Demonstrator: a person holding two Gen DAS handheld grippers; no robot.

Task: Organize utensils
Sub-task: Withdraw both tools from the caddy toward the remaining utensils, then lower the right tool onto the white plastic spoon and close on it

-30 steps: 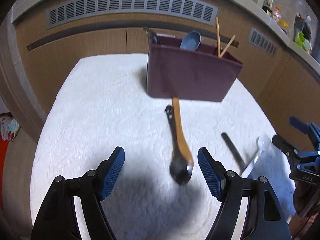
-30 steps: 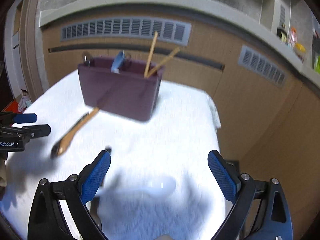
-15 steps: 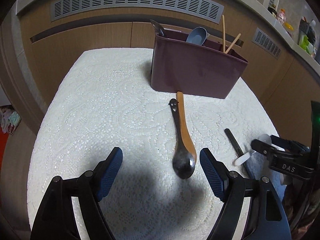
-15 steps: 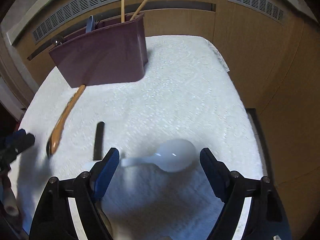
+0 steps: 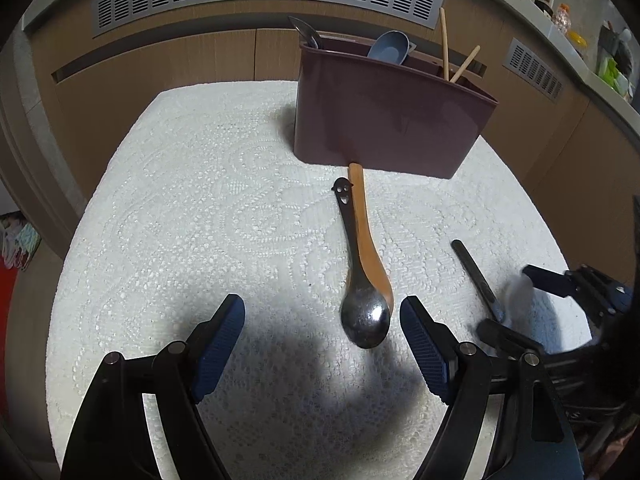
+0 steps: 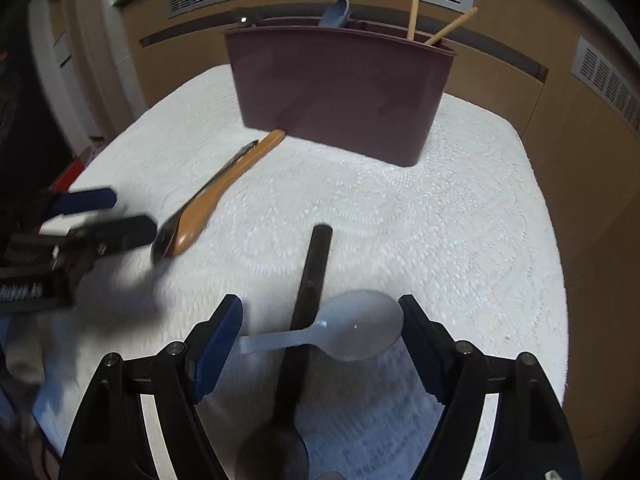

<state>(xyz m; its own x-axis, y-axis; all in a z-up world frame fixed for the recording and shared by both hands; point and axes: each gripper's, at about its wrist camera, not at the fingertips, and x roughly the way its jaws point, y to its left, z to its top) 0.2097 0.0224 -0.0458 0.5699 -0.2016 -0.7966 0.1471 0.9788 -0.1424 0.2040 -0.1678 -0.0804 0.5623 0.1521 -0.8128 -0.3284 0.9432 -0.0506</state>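
White lace-patterned cloth (image 5: 200,200) covers the whole table, and at its far side stands the maroon utensil caddy (image 5: 392,120), with a blue spoon (image 5: 390,46) and two wooden chopsticks (image 5: 444,42) poking up out of it. In front of it, a wooden spoon (image 5: 366,236) lies against a metal spoon (image 5: 366,312), bowls toward us. Left gripper (image 5: 322,340) hangs wide, nothing between its pads. Right gripper (image 6: 320,344) is closing, jaws astride a translucent white plastic spoon (image 6: 352,332) lying across a black-handled spoon (image 6: 312,276); pads not pressing on it.
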